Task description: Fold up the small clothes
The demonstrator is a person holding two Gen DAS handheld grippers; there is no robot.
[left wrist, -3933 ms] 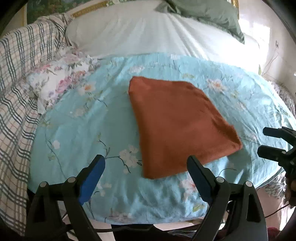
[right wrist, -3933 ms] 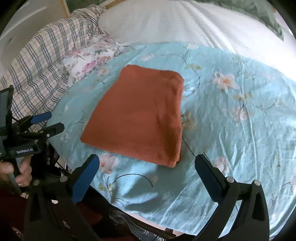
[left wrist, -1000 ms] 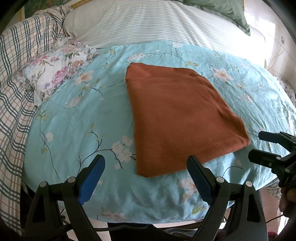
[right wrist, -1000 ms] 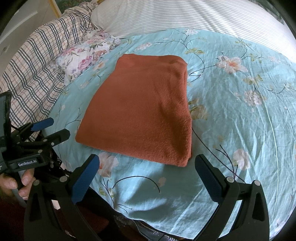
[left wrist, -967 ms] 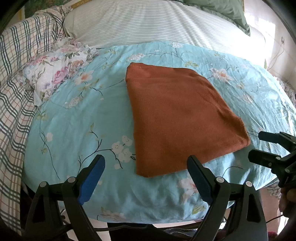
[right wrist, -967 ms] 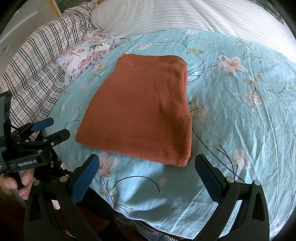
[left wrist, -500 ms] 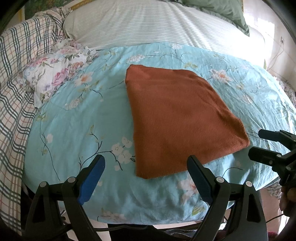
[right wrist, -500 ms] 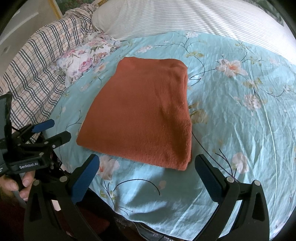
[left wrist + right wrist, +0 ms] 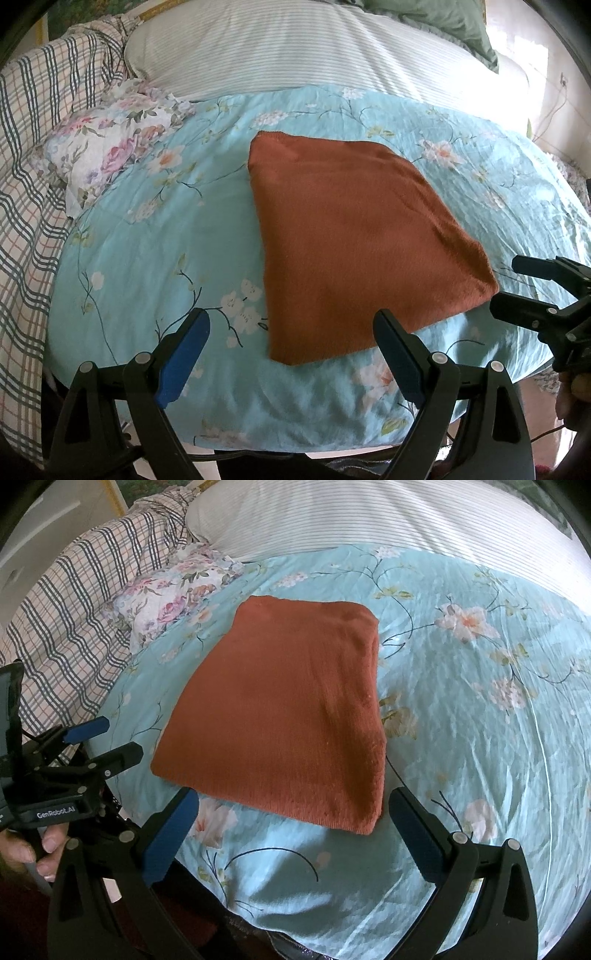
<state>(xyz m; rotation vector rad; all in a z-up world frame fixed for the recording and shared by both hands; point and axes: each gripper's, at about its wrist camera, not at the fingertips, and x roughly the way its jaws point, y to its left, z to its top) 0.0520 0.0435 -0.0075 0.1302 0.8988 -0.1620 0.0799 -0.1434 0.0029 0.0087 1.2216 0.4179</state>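
garment: rust knit point(image 9: 354, 240) lies folded flat mid-bed | your left tongs point(image 9: 291, 341) and right tongs point(image 9: 291, 819) spread, empty, near edge | risk: pinching only the top layer would undo your fold

A rust-orange knitted garment point(image 9: 354, 243) lies folded into a flat, neat four-sided pad on a pale blue floral bedspread point(image 9: 155, 236), its thick folded edge point(image 9: 373, 716) on the right side and one near corner close to the bed's front edge, untouched.
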